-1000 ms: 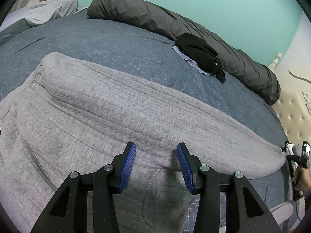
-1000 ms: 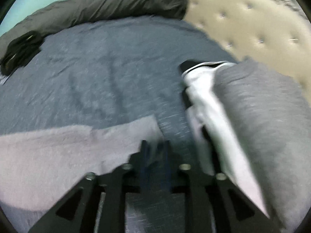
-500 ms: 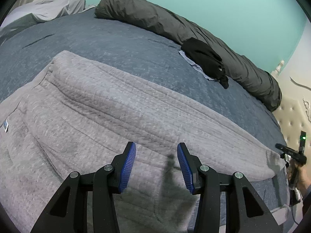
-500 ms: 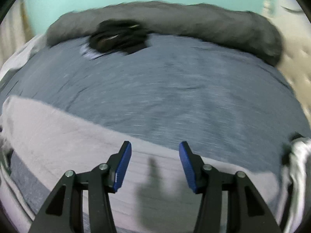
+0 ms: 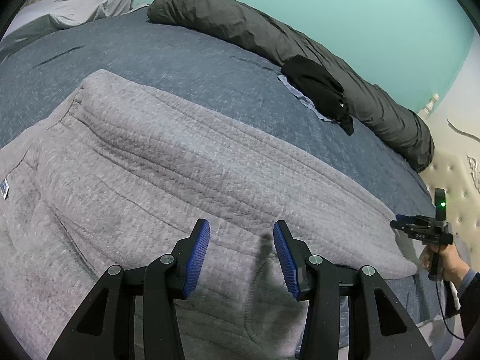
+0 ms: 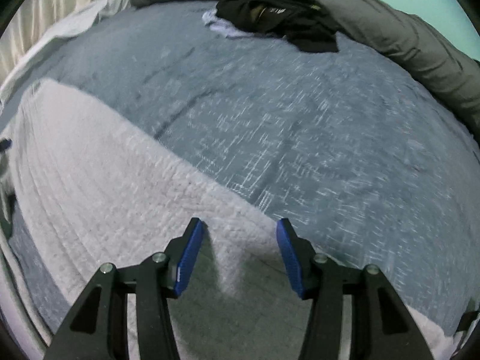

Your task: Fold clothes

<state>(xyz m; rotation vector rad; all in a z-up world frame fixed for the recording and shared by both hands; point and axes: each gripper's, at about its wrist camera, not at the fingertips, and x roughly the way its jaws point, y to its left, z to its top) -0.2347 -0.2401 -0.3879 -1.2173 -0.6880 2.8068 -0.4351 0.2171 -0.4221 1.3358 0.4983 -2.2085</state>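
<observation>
Grey sweatpants (image 5: 168,174) lie spread across the blue bedspread (image 5: 180,60), folded lengthwise with the legs running to the right. My left gripper (image 5: 241,252) is open and empty just above the pants near the crotch seam. My right gripper (image 6: 240,249) is open and empty above the leg end of the pants (image 6: 99,186). In the left wrist view the right gripper (image 5: 420,228) shows at the far right, by the cuff end, held in a hand.
A black garment (image 5: 318,93) lies on a pale blue cloth near a long dark grey rolled duvet (image 5: 270,36) at the far edge of the bed. A cream tufted headboard (image 5: 450,180) is at the right. A light grey sheet (image 5: 69,12) lies far left.
My right gripper has let go of the cuff end, opened, and swung left to face across the bed. The left gripper stays open, lifted slightly over the pants.
</observation>
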